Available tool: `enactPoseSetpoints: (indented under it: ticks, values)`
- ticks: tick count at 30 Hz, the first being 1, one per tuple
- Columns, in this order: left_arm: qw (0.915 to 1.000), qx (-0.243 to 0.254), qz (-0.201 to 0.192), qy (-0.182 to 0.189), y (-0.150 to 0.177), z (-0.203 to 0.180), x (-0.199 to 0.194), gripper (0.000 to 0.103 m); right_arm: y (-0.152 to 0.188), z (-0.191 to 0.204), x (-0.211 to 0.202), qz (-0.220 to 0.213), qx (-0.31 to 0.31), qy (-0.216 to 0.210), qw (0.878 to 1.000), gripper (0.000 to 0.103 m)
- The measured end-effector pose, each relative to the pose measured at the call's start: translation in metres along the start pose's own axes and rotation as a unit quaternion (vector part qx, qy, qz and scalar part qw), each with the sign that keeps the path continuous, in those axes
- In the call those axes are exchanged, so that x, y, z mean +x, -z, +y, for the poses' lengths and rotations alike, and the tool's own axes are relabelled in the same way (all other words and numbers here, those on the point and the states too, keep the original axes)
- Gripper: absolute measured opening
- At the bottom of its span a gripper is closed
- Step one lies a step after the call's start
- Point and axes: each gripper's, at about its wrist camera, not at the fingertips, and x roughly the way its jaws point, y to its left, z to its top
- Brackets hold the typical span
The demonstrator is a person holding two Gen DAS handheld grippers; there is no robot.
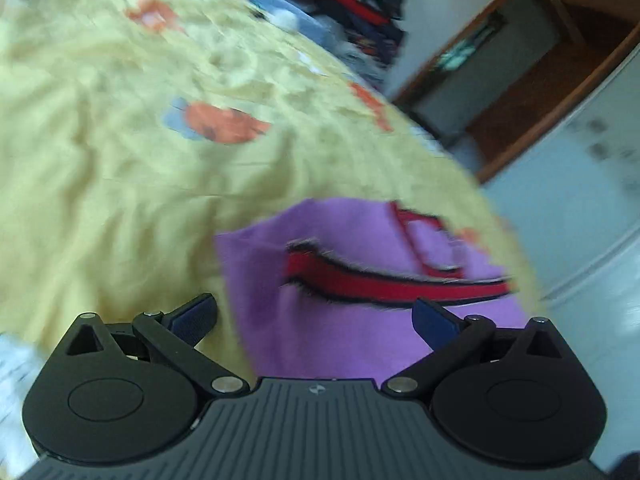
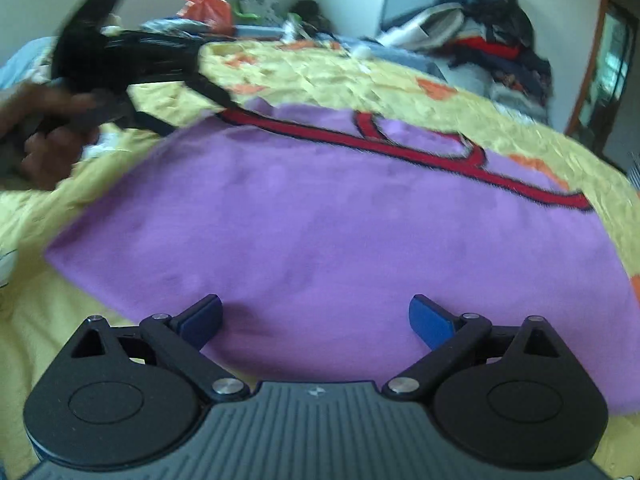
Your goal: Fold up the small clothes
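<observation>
A small purple garment [image 2: 320, 240] with red, black-edged trim lies flat on a yellow floral bedspread [image 2: 360, 76]. My right gripper [image 2: 316, 322] is open and empty just above the garment's near edge. My left gripper [image 1: 316, 320] is open and empty over the garment's left part [image 1: 340, 336], with the red trim [image 1: 400, 284] just ahead. In the right wrist view the left gripper [image 2: 200, 92], held in a hand, hovers by the garment's far left corner. Both views are blurred by motion.
A heap of dark and red clothes [image 2: 492, 40] is piled at the bed's far right. An orange bag [image 2: 208, 8] and pillows lie near the window at the back. A wooden door frame [image 1: 520, 80] stands past the bed edge.
</observation>
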Motion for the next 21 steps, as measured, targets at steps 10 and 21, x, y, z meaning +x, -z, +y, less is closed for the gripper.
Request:
enactPoseSetpoints:
  ticks: [10,21]
  values:
    - [0.9932,-0.055,0.095,0.039,-0.018,0.022,0.016,0.037,-0.002,0.028,-0.022,-0.038,-0.026,-0.058,0.997,0.100]
    - [0.9909,-0.082,0.100,0.038,-0.022,0.031,0.031,0.009,-0.007,0.117,-0.027,-0.079,-0.204,-0.049,0.975,0.100]
